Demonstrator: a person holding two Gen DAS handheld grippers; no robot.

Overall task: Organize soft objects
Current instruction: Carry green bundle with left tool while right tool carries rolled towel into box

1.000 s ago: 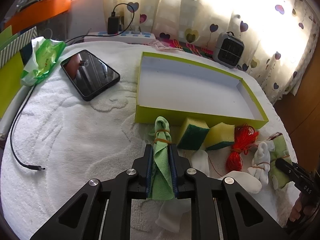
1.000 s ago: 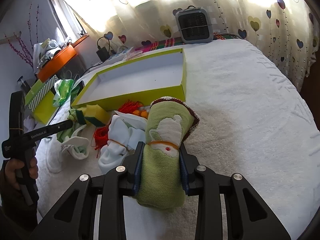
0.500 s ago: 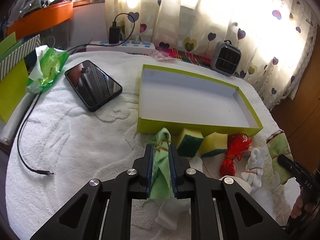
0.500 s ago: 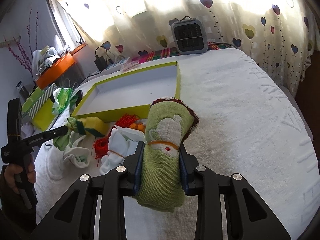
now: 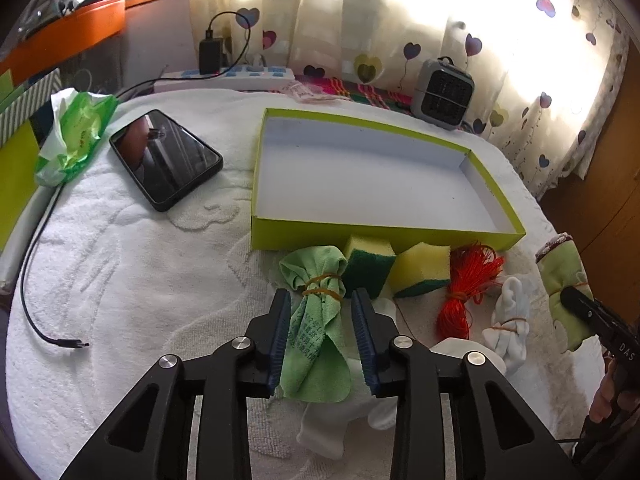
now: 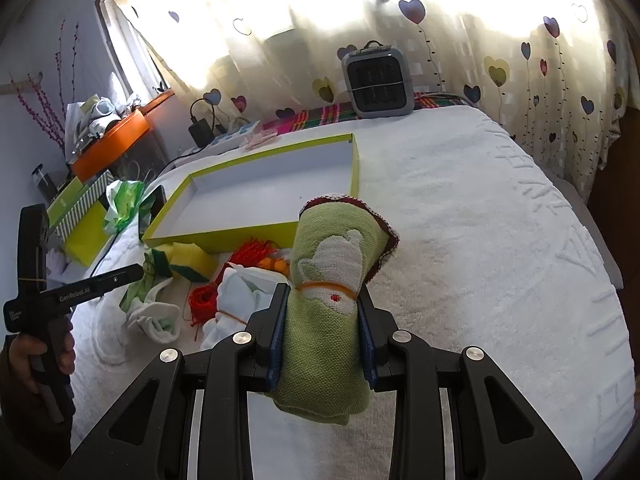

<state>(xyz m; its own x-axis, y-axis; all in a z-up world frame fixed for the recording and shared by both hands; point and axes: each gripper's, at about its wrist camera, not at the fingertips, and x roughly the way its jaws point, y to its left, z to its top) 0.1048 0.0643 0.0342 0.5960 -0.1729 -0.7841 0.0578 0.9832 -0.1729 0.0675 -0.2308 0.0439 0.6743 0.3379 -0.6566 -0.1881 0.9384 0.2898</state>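
Your left hand-held gripper (image 5: pixel 322 304) had just been opening around the green microfiber cloth (image 5: pixel 316 320); your right hand-held gripper (image 6: pixel 322 300) clamped the rolled green towel (image 6: pixel 328 304), best lifted clear over the tray (image 6: pixel 256 232) wall.

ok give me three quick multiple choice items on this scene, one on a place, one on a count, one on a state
1. Where do the yellow-and-green sponges lie?
A. inside the box
B. against the near wall of the lime-green cardboard box
C. on the black phone

2. How many such sponges show?
A. two
B. four
C. one

3. How does the right gripper stand?
A. open, nothing between its jaws
B. shut on the rolled green knitted cloth
C. shut on a sponge

Answers:
1 B, they lie outside, touching the box's front.
2 A, two lie side by side.
3 B, both pads press the roll, which is off the white towel.
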